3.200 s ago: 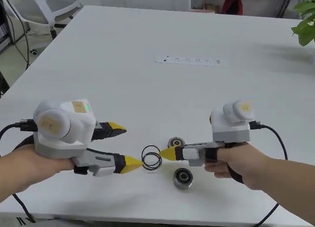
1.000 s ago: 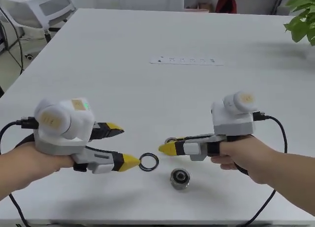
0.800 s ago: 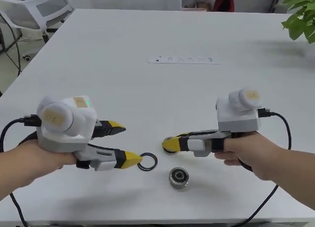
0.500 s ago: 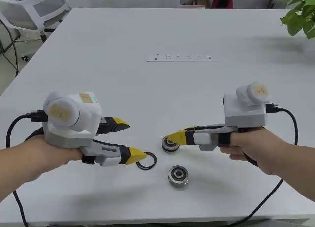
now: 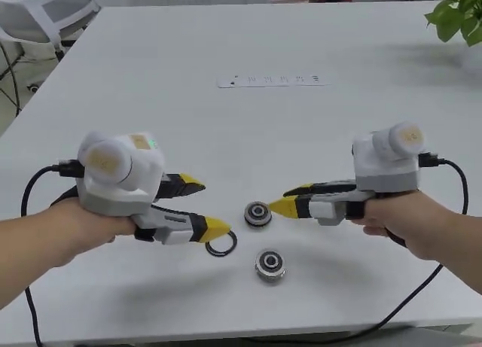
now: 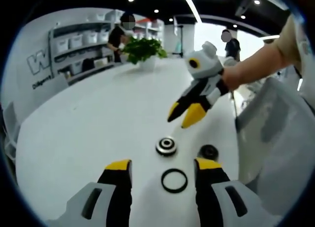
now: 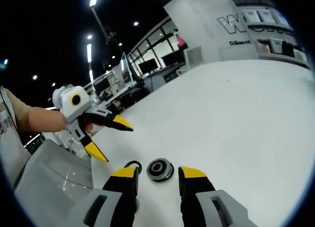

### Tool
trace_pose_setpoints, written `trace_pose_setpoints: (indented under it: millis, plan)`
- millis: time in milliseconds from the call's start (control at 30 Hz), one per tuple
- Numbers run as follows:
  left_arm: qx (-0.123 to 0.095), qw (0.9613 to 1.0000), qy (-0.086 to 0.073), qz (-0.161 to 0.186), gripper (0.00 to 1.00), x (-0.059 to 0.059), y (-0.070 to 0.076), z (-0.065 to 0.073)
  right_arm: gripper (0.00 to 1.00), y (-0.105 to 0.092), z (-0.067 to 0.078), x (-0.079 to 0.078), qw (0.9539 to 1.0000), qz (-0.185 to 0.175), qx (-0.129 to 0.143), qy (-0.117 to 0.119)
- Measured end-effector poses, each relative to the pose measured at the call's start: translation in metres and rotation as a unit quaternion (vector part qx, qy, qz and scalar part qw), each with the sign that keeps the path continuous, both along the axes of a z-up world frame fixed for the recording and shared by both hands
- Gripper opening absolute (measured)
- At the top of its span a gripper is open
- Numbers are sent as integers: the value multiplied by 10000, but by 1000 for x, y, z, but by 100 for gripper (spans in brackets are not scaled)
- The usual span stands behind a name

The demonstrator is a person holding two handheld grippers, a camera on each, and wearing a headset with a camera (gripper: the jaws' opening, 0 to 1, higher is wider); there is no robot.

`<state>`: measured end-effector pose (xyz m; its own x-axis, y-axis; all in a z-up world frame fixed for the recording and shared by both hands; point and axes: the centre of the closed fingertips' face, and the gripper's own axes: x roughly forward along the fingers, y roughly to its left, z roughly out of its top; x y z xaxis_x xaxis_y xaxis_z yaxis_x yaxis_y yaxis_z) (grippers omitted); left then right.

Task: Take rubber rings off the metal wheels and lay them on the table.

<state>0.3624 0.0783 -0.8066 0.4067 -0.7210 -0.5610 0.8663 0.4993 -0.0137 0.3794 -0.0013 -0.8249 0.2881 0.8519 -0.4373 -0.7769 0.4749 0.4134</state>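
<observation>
Two metal wheels lie on the white table: one [image 5: 257, 214] between the grippers, the other [image 5: 269, 263] nearer the front edge. A black rubber ring [image 5: 221, 244] lies flat left of them. My left gripper [image 5: 203, 205] is open and empty, its lower tip just above the ring. In the left gripper view the ring [image 6: 174, 180] lies between the jaws [image 6: 162, 165], with the wheels [image 6: 166, 145] [image 6: 208, 151] beyond. My right gripper [image 5: 286, 199] is open and empty, its tips just right of the middle wheel. That wheel [image 7: 160, 169] sits ahead of its jaws [image 7: 158, 173].
A white power strip [image 5: 273, 80] lies mid-table, far from the work. A plant [image 5: 456, 16] stands at the back right and a chair [image 5: 45, 12] at the back left. Cables trail from both grippers. The table's front edge [image 5: 226, 336] is close.
My right gripper has drawn back to the right, uncovering the middle wheel. The left gripper has stayed over the ring. The head camera has shifted.
</observation>
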Motion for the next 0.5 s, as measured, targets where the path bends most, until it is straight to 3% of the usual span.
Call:
trace_pose_setpoints:
  millis: [333, 500]
  plan:
    - [-30, 9999, 127, -49, 50, 3, -12, -8, 30, -5, -16, -6, 9974, 448, -339, -447]
    - [-50, 9998, 172, -77, 49, 3, -19, -10, 29, -4, -20, -7, 9958, 606, -366, -576]
